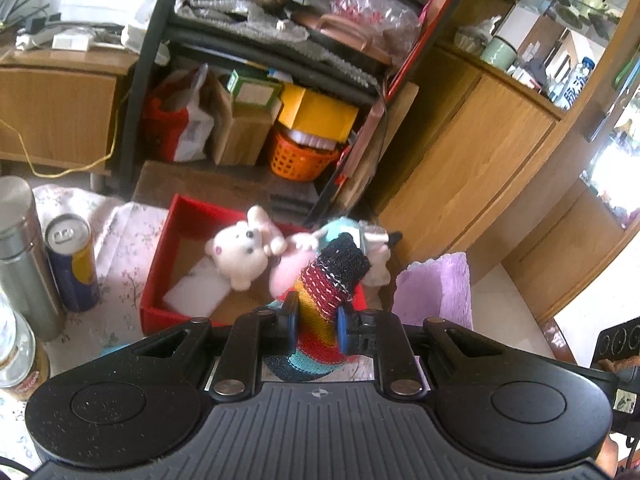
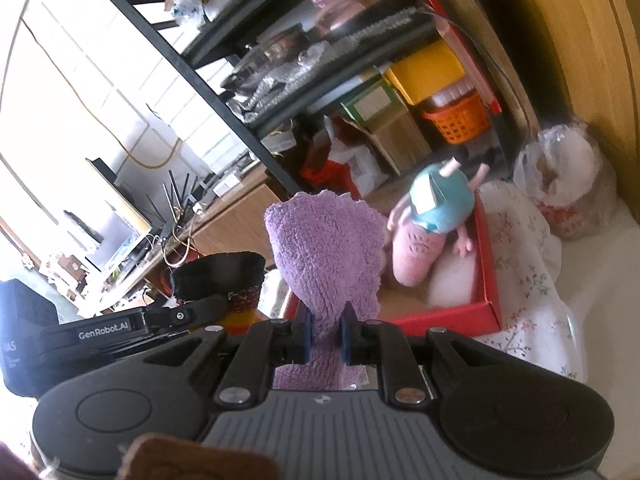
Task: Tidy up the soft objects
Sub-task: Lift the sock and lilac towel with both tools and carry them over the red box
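Observation:
My left gripper [image 1: 316, 322] is shut on a striped knitted sock [image 1: 328, 292] with a black cuff, held above the near edge of a red box [image 1: 168, 236]. Inside the box lie a white plush bear [image 1: 240, 252], a pink and teal plush toy [image 1: 296, 264] and a white foam block [image 1: 196, 292]. My right gripper [image 2: 325, 334] is shut on a purple fluffy cloth [image 2: 324, 248], which stands up between its fingers. In the right wrist view the pink and teal plush toy [image 2: 428, 224] lies in the red box [image 2: 486, 256], and the left gripper with the striped sock [image 2: 224, 276] is at the left.
A steel flask [image 1: 20, 256], a blue and yellow can [image 1: 72, 264] and a tin [image 1: 16, 356] stand left of the box on a floral cloth [image 1: 124, 240]. A cluttered black shelf [image 1: 256, 80] with an orange basket [image 1: 300, 156] is behind. A plastic bag [image 2: 568, 184] sits right of the box.

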`<state>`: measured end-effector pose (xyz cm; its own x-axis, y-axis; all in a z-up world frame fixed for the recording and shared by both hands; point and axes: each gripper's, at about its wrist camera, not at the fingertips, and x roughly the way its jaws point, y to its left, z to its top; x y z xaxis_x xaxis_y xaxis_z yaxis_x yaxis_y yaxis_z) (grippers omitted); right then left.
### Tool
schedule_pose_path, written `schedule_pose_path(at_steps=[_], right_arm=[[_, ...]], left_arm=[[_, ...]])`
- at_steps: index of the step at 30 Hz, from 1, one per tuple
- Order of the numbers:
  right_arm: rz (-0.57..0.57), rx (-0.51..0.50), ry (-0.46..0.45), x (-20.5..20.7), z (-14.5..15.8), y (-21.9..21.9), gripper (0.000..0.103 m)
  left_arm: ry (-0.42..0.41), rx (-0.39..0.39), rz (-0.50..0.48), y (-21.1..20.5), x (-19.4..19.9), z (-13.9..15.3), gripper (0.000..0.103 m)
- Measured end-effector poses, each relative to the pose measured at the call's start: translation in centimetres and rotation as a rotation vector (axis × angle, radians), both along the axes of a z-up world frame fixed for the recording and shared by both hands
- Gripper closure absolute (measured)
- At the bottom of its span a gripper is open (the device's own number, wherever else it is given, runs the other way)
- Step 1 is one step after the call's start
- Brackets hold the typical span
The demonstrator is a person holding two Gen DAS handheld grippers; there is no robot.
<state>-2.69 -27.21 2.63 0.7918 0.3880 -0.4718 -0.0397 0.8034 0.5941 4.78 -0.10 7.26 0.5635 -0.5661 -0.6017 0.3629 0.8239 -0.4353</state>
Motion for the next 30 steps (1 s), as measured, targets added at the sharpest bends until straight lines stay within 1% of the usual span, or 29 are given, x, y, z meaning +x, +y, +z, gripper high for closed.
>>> schedule_pose_path(at_steps=[8, 11, 18, 22, 30], right_arm=[[-0.037, -0.025, -0.067, 0.2, 1.8, 0.3, 0.103], [-0.056, -0.042, -0.113, 0.3, 2.9, 0.5, 0.103], [-0.082, -0.065, -0.177, 1.4, 4.6, 0.8, 0.103], [-0.099, -0.070, -0.187, 2.4, 4.8, 0.7, 0.103], [-0.118, -0.129, -0.169, 5.3, 4.8, 0.5, 0.103]], left_arm=[[-0.065, -0.010, 0.039, -0.3, 0.6, 1.8, 0.086], [-0.085, -0.013, 0.048, -0.5, 0.9, 2.2, 0.086], [-0.091, -0.011, 0.056, -1.3, 2.2, 2.1, 0.085], [-0.086, -0.014, 0.060, -1.7, 3.4, 1.9, 0.085], [-0.094, -0.023, 0.086, -2.5, 6.0, 1.9, 0.085]])
